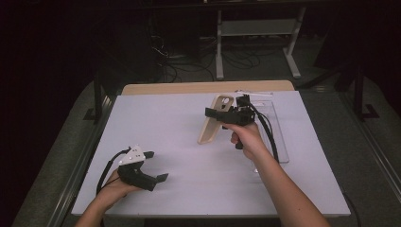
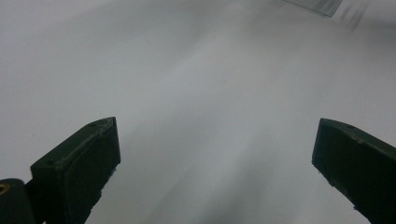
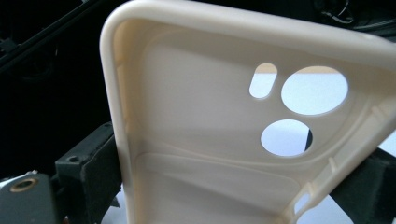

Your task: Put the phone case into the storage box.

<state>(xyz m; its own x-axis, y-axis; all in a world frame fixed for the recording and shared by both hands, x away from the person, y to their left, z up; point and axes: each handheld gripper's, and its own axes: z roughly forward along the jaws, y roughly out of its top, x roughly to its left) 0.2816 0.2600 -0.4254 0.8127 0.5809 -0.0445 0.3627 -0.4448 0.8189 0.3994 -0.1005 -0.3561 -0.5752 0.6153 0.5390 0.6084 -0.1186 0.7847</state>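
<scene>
A cream phone case (image 1: 213, 122) with camera cut-outs is held tilted above the middle of the white table (image 1: 179, 142), its lower end near the surface. My right gripper (image 1: 218, 114) is shut on its upper part. In the right gripper view the case's inner side (image 3: 210, 140) shows close up, with the black jaws pressed against its two long edges. My left gripper (image 1: 157, 165) rests low at the front left of the table, open, with nothing between its fingers. The left gripper view has both jaws wide apart over bare table (image 2: 210, 93).
A clear plastic tray (image 1: 274, 127) lies on the table's right side, behind my right hand; its corner (image 2: 313, 5) also appears far off in the left gripper view. Beyond the table's far edge are a dark floor, cables and a metal frame (image 1: 257, 28).
</scene>
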